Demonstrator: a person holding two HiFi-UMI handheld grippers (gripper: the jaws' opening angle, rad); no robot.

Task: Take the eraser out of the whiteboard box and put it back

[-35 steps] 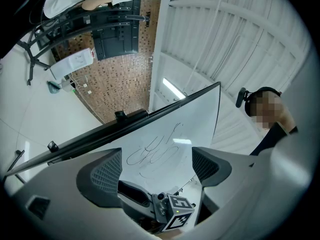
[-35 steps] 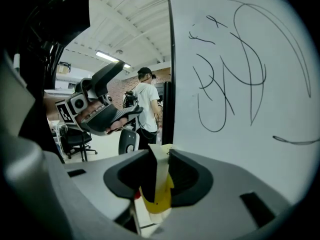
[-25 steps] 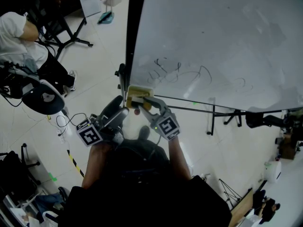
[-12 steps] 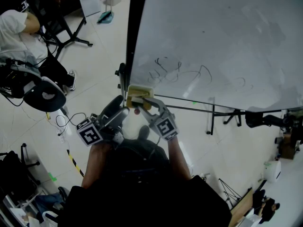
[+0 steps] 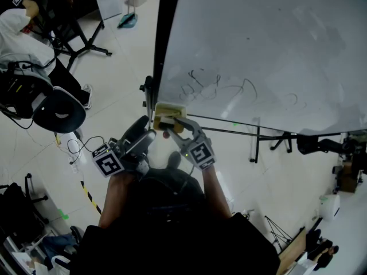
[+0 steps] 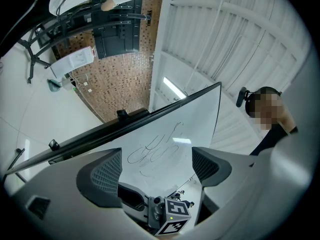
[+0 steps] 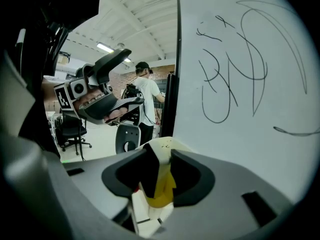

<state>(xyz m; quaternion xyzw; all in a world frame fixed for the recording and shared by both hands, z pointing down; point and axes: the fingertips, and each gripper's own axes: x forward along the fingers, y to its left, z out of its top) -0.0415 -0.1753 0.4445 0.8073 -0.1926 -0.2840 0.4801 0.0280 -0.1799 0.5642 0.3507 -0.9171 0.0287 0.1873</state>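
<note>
Sitting between the pads of the right tongs [image 5: 171, 125], the eraser [image 7: 161, 181] shows as a yellow block with a pale top. It is down at the box [image 5: 167, 111], which hangs at the lower left corner of the whiteboard [image 5: 264, 44]. These tongs have just been opening, and the eraser is between the pads, which flank it closely on both sides. By my reading the grip has been eased rather than tightened. That suits the second half of the task: the eraser looks to be back at the box and in the course of being let go, though the tongs have not drawn clear of it.

The left tongs [image 6: 157, 166] are spread apart with nothing between them, held just beside the right ones and aimed up at the board.

The head view places both tongs at the box but is too small to show the eraser clearly. Only the right gripper view shows how the pads sit about it. That view also catches a person in a white shirt [image 7: 148, 100] beyond the board's edge. The left gripper view shows the pen scribbles [image 6: 152, 151] on the board and the right tongs' marker cube [image 6: 173, 223] below.
</note>
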